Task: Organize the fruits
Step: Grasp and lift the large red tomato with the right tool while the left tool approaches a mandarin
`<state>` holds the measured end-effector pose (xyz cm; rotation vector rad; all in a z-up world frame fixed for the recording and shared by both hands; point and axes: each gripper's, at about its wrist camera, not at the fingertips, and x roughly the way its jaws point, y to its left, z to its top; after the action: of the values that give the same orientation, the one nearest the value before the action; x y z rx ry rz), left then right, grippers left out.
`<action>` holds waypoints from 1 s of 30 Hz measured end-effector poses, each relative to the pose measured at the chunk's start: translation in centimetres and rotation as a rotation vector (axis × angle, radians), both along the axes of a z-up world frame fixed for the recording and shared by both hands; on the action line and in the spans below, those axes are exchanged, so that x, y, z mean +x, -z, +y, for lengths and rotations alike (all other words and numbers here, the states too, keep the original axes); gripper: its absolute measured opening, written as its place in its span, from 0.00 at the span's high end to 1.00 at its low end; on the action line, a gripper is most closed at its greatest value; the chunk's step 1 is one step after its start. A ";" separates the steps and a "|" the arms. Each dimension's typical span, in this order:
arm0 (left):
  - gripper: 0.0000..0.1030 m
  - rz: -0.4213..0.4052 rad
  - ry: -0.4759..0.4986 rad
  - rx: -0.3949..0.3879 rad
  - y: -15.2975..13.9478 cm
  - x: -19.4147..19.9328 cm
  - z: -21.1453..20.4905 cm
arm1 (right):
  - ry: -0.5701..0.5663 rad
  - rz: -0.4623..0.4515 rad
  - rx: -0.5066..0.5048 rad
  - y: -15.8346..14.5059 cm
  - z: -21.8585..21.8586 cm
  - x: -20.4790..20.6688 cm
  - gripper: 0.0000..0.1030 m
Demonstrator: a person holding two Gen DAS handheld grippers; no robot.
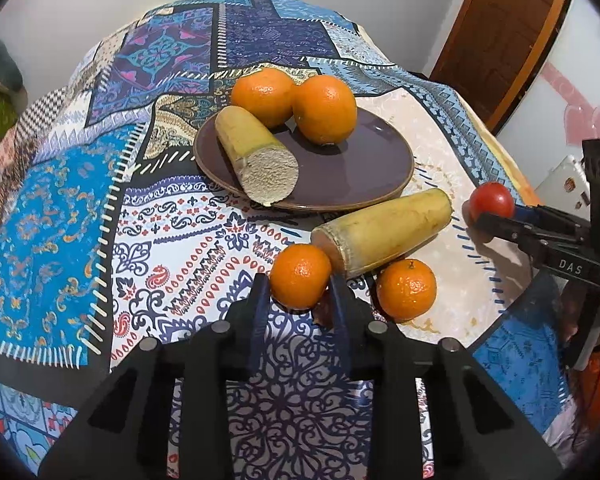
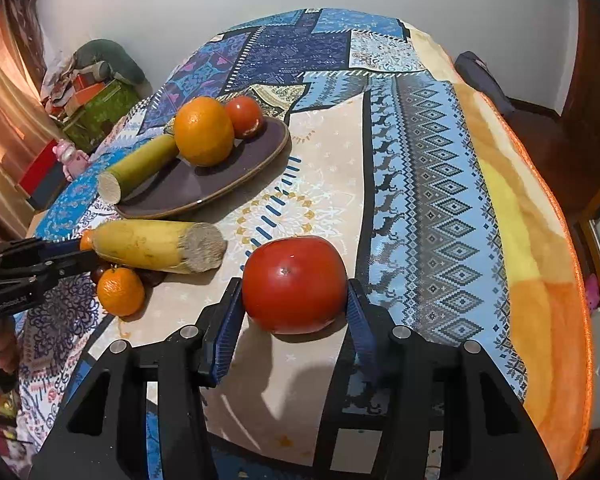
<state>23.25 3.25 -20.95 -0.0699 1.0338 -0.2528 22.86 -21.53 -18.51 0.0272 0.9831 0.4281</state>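
A small tangerine [image 1: 300,276] rests on the patterned cloth between the blue pads of my left gripper [image 1: 298,280], which touch it on both sides. A red tomato [image 2: 294,284] sits on the cream patch of cloth with my right gripper [image 2: 294,286] shut on it; the same tomato [image 1: 492,200] shows at the right edge of the left wrist view. The purple plate [image 1: 360,168] holds two oranges [image 1: 324,108] and a cut yellow-green stalk piece [image 1: 256,156]. A second stalk piece [image 1: 384,232] and another tangerine [image 1: 406,290] lie on the cloth just beyond my left gripper.
The table, under its patchwork cloth [image 2: 420,160], drops off at the orange edge [image 2: 560,280] on the right. A wooden door [image 1: 508,32] stands behind on the right. Boxes and bags [image 2: 96,88] are piled by the wall at the left.
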 end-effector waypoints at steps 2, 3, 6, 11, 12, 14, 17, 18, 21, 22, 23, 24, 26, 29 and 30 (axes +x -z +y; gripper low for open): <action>0.71 0.004 -0.009 -0.013 0.0 0.0 0.2 | 0.000 -0.008 0.007 -0.4 0.0 -0.1 0.55; 0.71 0.001 -0.017 -0.009 -0.1 -0.1 0.3 | 0.000 -0.011 0.010 -0.6 0.0 0.0 0.55; 0.74 -0.010 -0.025 -0.010 -0.6 -0.3 0.4 | -0.003 -0.029 0.019 -1.4 0.2 0.0 0.55; 0.98 -0.040 -0.014 -0.019 -2.3 -0.4 0.7 | -0.014 -0.065 0.028 -2.6 0.9 0.4 0.55; 0.98 -0.043 -0.014 -0.022 -2.6 -0.3 0.7 | -0.016 -0.071 0.030 -2.9 1.1 0.5 0.55; 0.98 -0.053 -0.009 -0.018 -3.0 -0.1 0.7 | -0.019 -0.078 0.037 -3.2 1.4 0.8 0.55; 0.95 -0.045 -0.014 -0.007 -2.8 0.1 0.7 | -0.026 -0.080 0.046 -3.3 1.9 0.9 0.55; 0.88 -0.035 -0.017 -0.010 -2.5 0.2 0.8 | -0.029 -0.079 0.045 -3.2 2.0 0.9 0.55; 0.77 -0.011 -0.030 -0.031 -1.7 0.5 1.0 | -0.038 -0.068 0.039 -2.9 2.2 0.9 0.55; 0.74 -0.014 -0.036 -0.037 -1.6 0.5 1.0 | -0.039 -0.065 0.037 -2.8 2.2 0.9 0.55; 0.73 -0.014 -0.040 -0.041 -1.5 0.5 1.1 | -0.039 -0.062 0.035 -2.7 2.2 0.9 0.55; 0.73 -0.014 -0.040 -0.045 -1.5 0.6 1.2 | -0.038 -0.058 0.034 -2.6 2.2 0.9 0.55; 0.73 -0.007 -0.044 -0.061 -1.4 0.9 1.3 | -0.037 -0.050 0.033 -2.5 2.2 0.9 0.55; 0.73 -0.001 -0.043 -0.074 -1.3 0.9 1.5 | -0.034 -0.047 0.034 -2.4 2.1 0.9 0.55; 0.73 -0.001 -0.042 -0.074 -1.3 0.8 1.5 | -0.033 -0.046 0.035 -2.4 2.0 0.9 0.55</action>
<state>24.09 4.70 -19.64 -0.1584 1.0209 -0.2531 23.78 -19.49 -16.07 0.0325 0.9318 0.4746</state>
